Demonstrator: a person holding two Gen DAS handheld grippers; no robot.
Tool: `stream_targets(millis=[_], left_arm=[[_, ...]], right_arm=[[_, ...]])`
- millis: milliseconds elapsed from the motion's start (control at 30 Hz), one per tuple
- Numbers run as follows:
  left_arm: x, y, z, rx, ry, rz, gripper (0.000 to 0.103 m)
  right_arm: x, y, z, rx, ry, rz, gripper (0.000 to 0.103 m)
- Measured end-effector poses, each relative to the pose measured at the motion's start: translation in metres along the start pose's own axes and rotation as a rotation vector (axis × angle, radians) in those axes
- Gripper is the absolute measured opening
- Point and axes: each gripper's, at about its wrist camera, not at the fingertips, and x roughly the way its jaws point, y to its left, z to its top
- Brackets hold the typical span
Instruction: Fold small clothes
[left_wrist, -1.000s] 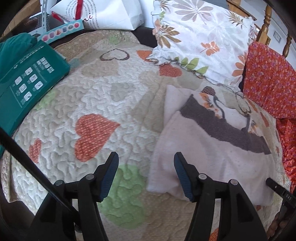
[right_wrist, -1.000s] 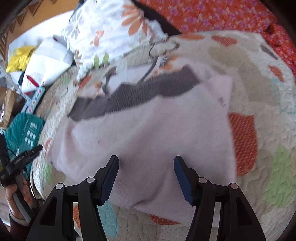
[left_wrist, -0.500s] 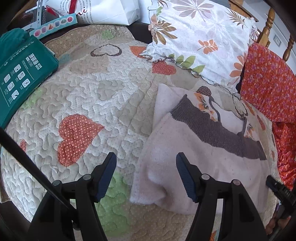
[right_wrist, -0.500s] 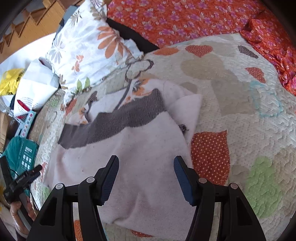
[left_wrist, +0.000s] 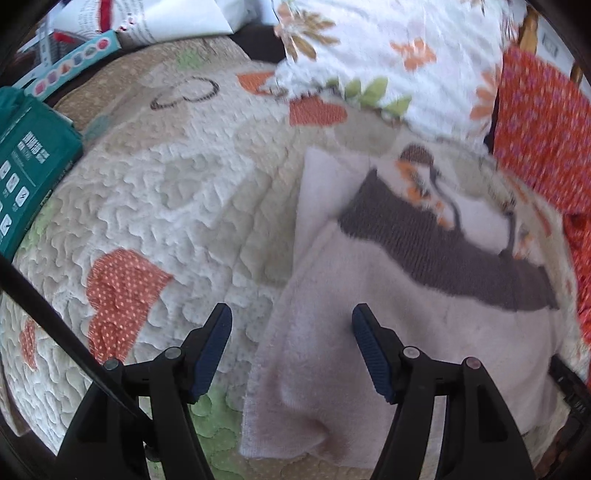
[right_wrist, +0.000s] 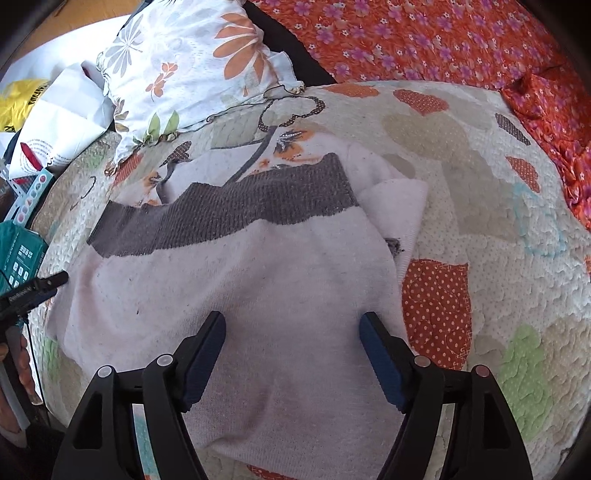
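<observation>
A small pale pink garment (left_wrist: 424, 354) with a dark grey knit band (left_wrist: 443, 251) lies folded over on the quilted bed cover. It also shows in the right wrist view (right_wrist: 277, 295) with its grey band (right_wrist: 229, 218). My left gripper (left_wrist: 291, 350) is open and empty, hovering over the garment's left edge. My right gripper (right_wrist: 291, 354) is open and empty above the garment's near part. The left gripper's tip (right_wrist: 33, 291) shows at the right wrist view's left edge.
The quilt (left_wrist: 177, 206) has orange hearts. A floral pillow (right_wrist: 192, 62) lies beyond the garment, an orange flowered cloth (right_wrist: 443, 40) to the right. A teal box (left_wrist: 26, 170) and a white bag (left_wrist: 184, 18) sit at the far left.
Both grippers pulled back and rose from the garment. The left view shifted right toward the garment's left edge. The garment stays folded over.
</observation>
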Motion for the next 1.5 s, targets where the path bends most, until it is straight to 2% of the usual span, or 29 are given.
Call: stream_targets(millis=[67, 200, 367, 500, 667, 867, 1000, 1300, 1500], left_arm=[[0.008, 0.000, -0.003, 0.004, 0.036, 0.001, 0.069], [0.009, 0.012, -0.005, -0.070, 0.056, -0.042, 0.072], [-0.004, 0.019, -0.006, -0.109, 0.012, -0.057, 0.072], [-0.019, 0.032, -0.006, -0.179, -0.026, -0.098, 0.072], [-0.026, 0.051, -0.008, -0.274, -0.030, -0.160, 0.072], [-0.028, 0.062, -0.008, -0.308, -0.022, -0.168, 0.072], [-0.030, 0.062, -0.010, -0.302, -0.021, -0.173, 0.072], [-0.026, 0.044, -0.016, -0.190, 0.003, -0.123, 0.072], [-0.011, 0.038, -0.024, -0.138, 0.063, -0.111, 0.074]], right_arm=[[0.000, -0.001, 0.000, 0.000, 0.001, 0.003, 0.080], [0.000, -0.001, 0.000, 0.004, 0.001, 0.006, 0.080], [-0.004, -0.002, -0.001, 0.023, -0.008, 0.020, 0.080], [-0.024, -0.019, 0.004, 0.121, -0.083, 0.072, 0.080], [-0.053, -0.058, 0.011, 0.270, -0.199, 0.083, 0.080], [-0.043, -0.099, 0.004, 0.457, -0.149, 0.169, 0.080], [-0.026, -0.100, -0.003, 0.495, -0.090, 0.220, 0.080], [-0.006, -0.079, -0.009, 0.443, -0.023, 0.218, 0.080], [-0.002, -0.078, -0.010, 0.445, -0.012, 0.217, 0.080]])
